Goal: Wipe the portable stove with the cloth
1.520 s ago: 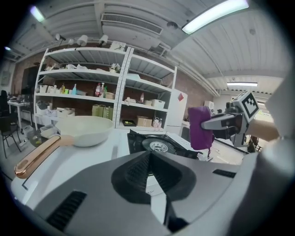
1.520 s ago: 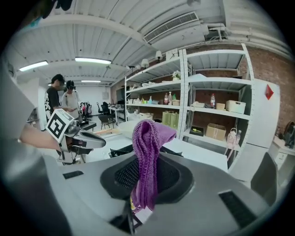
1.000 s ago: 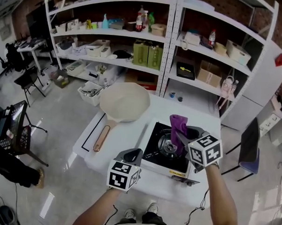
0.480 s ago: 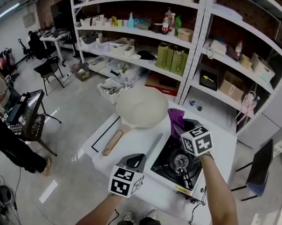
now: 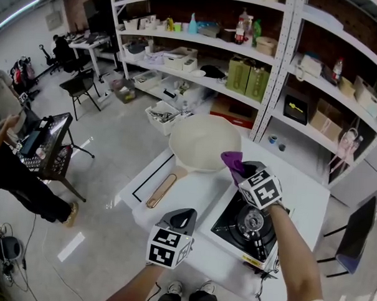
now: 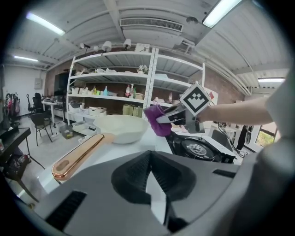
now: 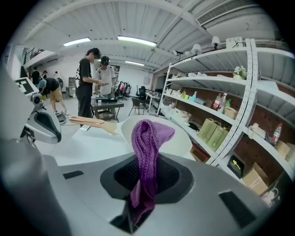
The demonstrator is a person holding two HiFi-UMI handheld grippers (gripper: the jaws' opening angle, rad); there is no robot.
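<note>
The right gripper pinches the purple cloth tight in its jaws, up in the air. The stove is just below and behind them, so I think the cloth must come down to wipe. The pan sits close past the jaws, leaving little room there, and the left gripper has its jaws together, empty.

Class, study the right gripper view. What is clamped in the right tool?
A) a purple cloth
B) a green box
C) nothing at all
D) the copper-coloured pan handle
A: the right tool is shut on the purple cloth, which stands up from between its jaws, in front of the white pan.
</note>
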